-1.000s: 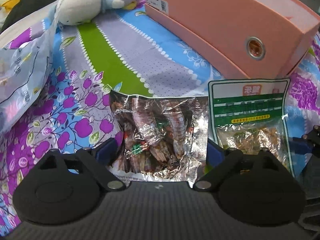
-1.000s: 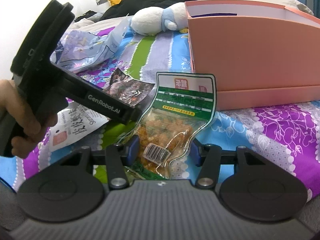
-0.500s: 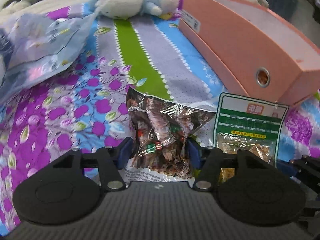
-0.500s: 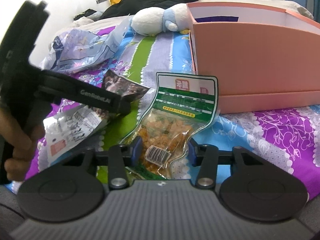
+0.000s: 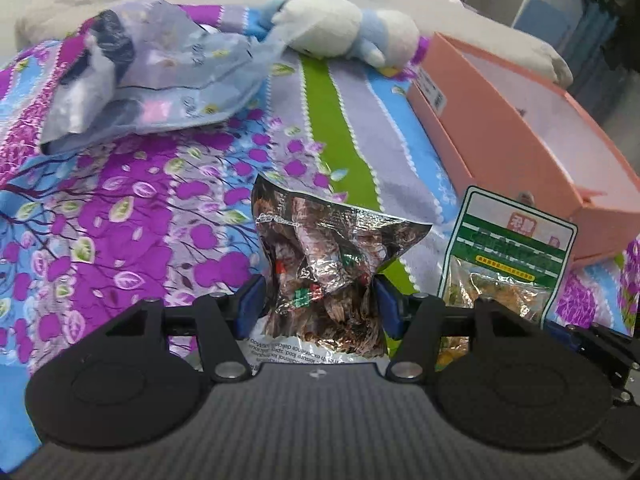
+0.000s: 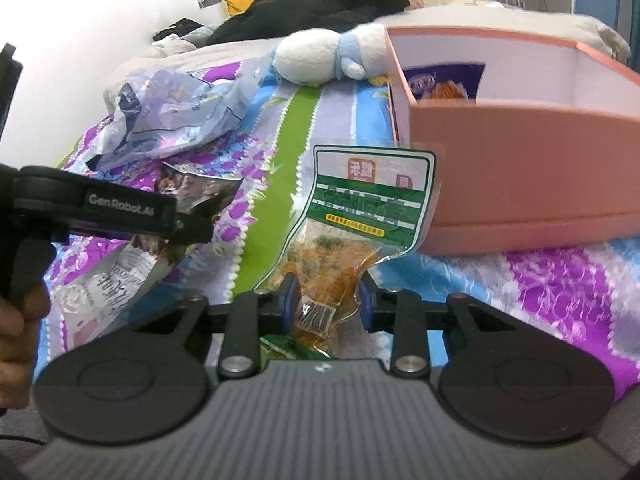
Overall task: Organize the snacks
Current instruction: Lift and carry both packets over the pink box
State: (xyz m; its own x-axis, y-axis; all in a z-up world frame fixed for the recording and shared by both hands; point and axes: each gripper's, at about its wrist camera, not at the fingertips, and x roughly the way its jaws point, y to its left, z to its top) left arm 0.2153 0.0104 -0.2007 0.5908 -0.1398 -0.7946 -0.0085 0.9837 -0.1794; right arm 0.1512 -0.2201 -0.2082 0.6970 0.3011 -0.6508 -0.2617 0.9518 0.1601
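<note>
Both packets have risen off the bedspread [image 5: 152, 216] since a moment ago. Your left gripper [image 5: 320, 304] is clenched on the foil packet [image 5: 324, 264], your right gripper [image 6: 325, 300] on the green packet [image 6: 360, 216], just in front of the pink box [image 6: 520, 168]. Lift each clear of the near wall before releasing.

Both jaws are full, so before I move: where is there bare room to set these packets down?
Free: the pink box, bare floor this side of the packets at its far end; and the striped bedspread between the crumpled bag and the box. Crowded: around the plush toy and that bag.
</note>
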